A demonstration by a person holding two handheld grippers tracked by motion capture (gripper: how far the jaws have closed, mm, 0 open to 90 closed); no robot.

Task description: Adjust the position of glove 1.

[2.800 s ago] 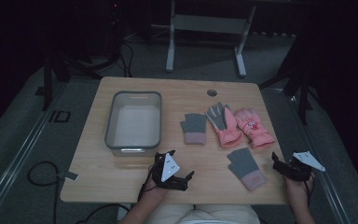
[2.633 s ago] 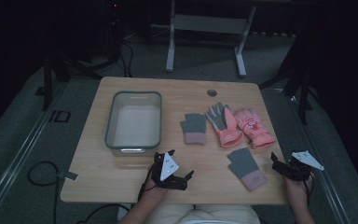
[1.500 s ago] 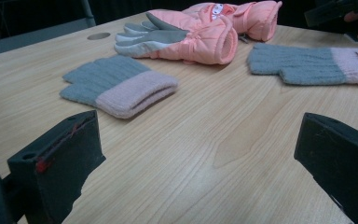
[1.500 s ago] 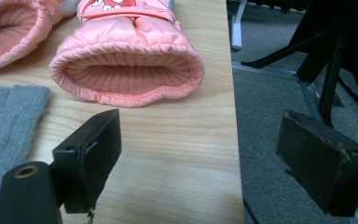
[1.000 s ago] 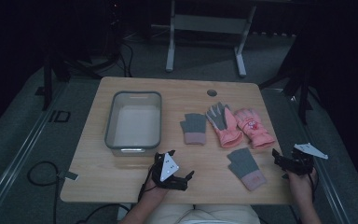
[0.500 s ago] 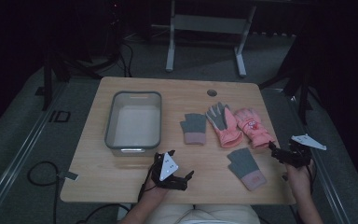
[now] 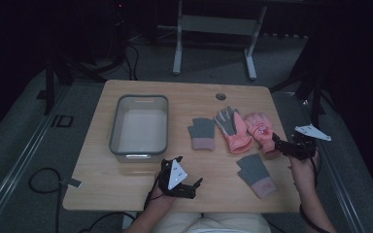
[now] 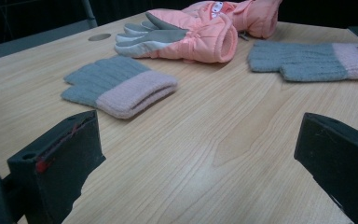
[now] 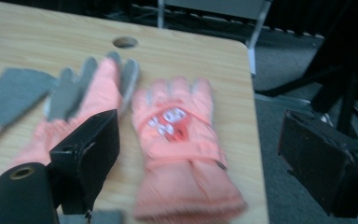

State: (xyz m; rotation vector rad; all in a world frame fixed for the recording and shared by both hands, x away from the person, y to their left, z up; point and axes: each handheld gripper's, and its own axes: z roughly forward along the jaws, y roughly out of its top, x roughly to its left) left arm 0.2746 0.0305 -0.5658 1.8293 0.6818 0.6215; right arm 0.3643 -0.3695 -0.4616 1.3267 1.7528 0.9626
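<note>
High view overhead, facing forward; gripper views low, near; share pink gloves point(image 7: 260, 131).

table point(image 7: 126, 189): wood | on it: grey bin point(image 7: 114, 133), two pink gloves point(image 7: 258, 130), two grey gloves point(image 7: 202, 133)

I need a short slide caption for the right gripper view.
Open right gripper approaches the cuff of a pink glove.

A pink padded glove point(image 7: 261, 132) with a red-and-white print is lying flat, fingers pointing toward the frame's top. It is sitting right of centre in the high view, touching its grey-palmed partner point(image 7: 233, 129).
</note>
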